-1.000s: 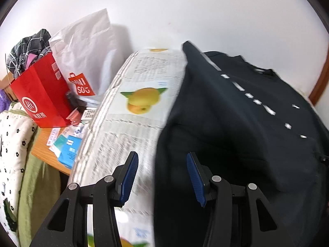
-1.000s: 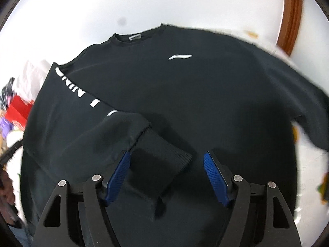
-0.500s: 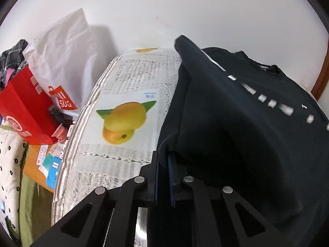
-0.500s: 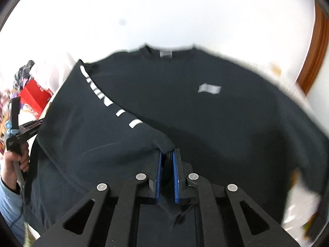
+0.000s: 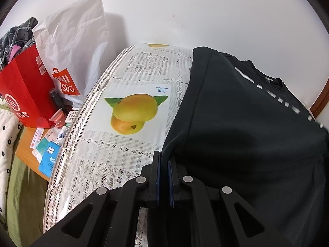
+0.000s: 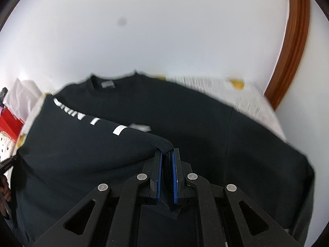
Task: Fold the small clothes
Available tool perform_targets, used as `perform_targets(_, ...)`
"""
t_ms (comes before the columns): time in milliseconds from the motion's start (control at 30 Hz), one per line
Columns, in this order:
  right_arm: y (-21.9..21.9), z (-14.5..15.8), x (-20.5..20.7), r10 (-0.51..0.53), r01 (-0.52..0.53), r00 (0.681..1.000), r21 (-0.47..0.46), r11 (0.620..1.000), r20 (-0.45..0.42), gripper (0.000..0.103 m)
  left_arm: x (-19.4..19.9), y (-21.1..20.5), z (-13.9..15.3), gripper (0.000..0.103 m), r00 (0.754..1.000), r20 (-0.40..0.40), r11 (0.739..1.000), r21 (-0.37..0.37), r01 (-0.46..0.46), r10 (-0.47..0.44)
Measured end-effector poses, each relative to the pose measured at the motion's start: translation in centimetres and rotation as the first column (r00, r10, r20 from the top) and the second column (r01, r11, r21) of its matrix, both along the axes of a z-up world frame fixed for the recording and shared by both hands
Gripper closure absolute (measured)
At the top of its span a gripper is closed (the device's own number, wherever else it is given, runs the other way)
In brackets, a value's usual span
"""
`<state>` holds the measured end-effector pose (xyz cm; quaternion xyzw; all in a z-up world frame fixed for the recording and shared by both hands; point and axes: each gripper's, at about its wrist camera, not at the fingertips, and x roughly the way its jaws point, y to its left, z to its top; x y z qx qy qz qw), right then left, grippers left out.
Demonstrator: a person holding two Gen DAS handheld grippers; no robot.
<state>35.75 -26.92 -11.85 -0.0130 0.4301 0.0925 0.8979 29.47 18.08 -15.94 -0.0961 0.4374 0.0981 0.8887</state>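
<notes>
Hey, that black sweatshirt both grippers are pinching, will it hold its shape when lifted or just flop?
The sweatshirt probably flops: it drapes from the left gripper. The cuff fills the right gripper, so the knit looks thick and fairly heavy. It may drag on the lace tablecloth.

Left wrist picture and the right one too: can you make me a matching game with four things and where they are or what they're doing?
Things:
1. black sweatshirt
2. red bag
3. white paper bag
4. mango picture

States:
a. printed on the tablecloth
b. pinched by the left gripper and the right gripper
c. stuffed with checked cloth
d. standing crumpled against the wall

Pairs: 1-b, 2-c, 3-d, 4-a
</notes>
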Motion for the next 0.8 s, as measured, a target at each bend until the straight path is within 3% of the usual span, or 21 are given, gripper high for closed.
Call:
perform_targets(133, -0.2, -2.5, 0.4, -0.005, 0.004, 0.998, -0.028, 1.0, -0.055, 0.091, 0.0, 0.0, 0.1, 0.094, 1.0, -0.005, 1.0, -0.001, 0.002, -0.002)
perform_targets(233, -1.2, -2.1, -0.1, -0.043, 0.041, 0.996, -0.022, 0.999, -0.082, 0.069, -0.5, 0.3, 0.3, 0.092, 1.0, -0.008, 1.0, -0.024, 0.005, -0.005)
perform_targets(300, -1.7, -1.2, -1.2, -0.033, 0.033, 0.997, -0.001, 0.999, -0.063, 0.059, -1.0, 0.2, 0.5, 0.086, 1.0, -0.001, 0.999, -0.03, 0.009, -0.009)
perform_targets(367, -1.6, -1.0, -2.1, -0.006, 0.007, 0.999, 0.014, 1.0, -0.054, 0.042, -1.7, 0.1, 0.8, 0.082, 1.0, 0.007, 1.0, -0.025, 0.017, -0.017)
perform_targets(433, -1.3, -1.9, -3.3, 0.026, -0.025, 0.997, 0.016, 1.0, -0.077, 0.037, -1.9, -0.3, 1.0, 0.08, 0.999, 0.016, 0.999, -0.025, 0.03, -0.03)
perform_targets(600, -0.6, -4.7, -3.2, 0.002, 0.001, 0.995, 0.032, 0.999, -0.1, 0.039, -0.9, -1.2, 0.9, 0.079, 1.0, 0.017, 1.0, 0.013, 0.026, -0.026)
perform_targets(667, -0.5, -5.0, -2.9, 0.011, -0.001, 0.995, 0.099, 0.995, -0.096, 0.057, -0.2, -1.2, 0.5, 0.079, 1.0, -0.005, 0.999, 0.038, 0.002, -0.002)
perform_targets(700, -0.4, -4.7, -2.8, -0.002, 0.009, 0.997, 0.093, 0.996, -0.075, 0.06, 0.0, -1.1, 0.3, 0.079, 1.0, -0.012, 0.999, 0.035, -0.002, 0.002)
perform_targets(733, -0.4, -4.2, -2.8, -0.002, 0.006, 0.998, 0.073, 0.997, -0.062, 0.085, 0.1, -1.0, 0.1, 0.079, 1.0, -0.019, 1.0, 0.03, -0.004, 0.004)
perform_targets(767, -0.6, -3.8, -2.8, 0.018, -0.012, 0.998, 0.088, 0.996, -0.062, 0.092, 0.1, -0.9, 0.0, 0.079, 1.0, -0.022, 1.0, 0.029, -0.005, 0.006)
perform_targets(800, -1.1, -3.0, -3.1, 0.043, -0.035, 0.998, 0.138, 0.99, -0.056, 0.092, 0.0, -0.8, 0.0, 0.079, 1.0, -0.02, 0.999, 0.032, -0.007, 0.008)
